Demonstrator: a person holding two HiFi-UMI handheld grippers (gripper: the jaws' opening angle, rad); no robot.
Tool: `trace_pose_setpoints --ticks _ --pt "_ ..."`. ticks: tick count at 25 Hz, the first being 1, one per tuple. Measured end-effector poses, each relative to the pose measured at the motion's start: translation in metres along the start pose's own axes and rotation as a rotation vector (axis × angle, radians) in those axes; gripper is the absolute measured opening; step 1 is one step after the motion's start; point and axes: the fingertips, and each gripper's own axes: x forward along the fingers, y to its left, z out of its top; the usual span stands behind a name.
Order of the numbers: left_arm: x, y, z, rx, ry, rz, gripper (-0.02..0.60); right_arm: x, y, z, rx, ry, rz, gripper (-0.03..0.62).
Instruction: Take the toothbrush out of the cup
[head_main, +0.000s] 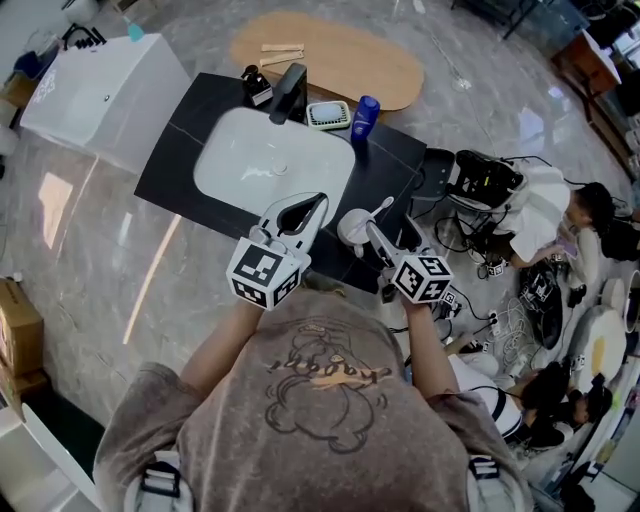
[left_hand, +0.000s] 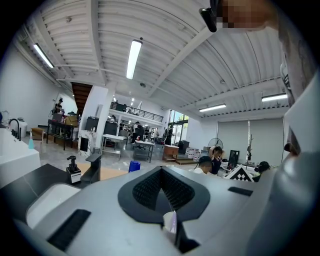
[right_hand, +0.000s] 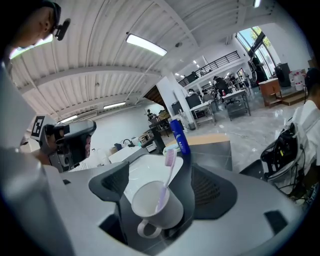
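Observation:
A white mug-style cup (right_hand: 155, 207) stands on the black counter (head_main: 180, 150), to the right of the sink. A pale pink toothbrush (right_hand: 166, 180) leans in it, head up. My right gripper (right_hand: 160, 185) is open, and the cup sits between its jaws with neither pad touching it. From the head view, the cup (head_main: 352, 228) is just ahead of the right gripper (head_main: 390, 232), with the toothbrush (head_main: 380, 208) slanting to the right. My left gripper (head_main: 318, 203) hovers over the sink's near edge with its tips together and nothing in them.
The white sink basin (head_main: 270, 160) has a black faucet (head_main: 290, 92) behind it. A soap dish (head_main: 328, 114), a blue bottle (head_main: 365, 115) and a dispenser (head_main: 255, 85) line the back. A wooden board (head_main: 340, 60) lies beyond. People and cables crowd the floor at right (head_main: 540, 215).

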Motion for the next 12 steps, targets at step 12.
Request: trace_pose_setpoints --ticks 12 --pt "-0.009 0.010 -0.008 -0.029 0.018 0.044 0.020 0.038 -0.018 -0.036 0.029 0.113 0.041 0.260"
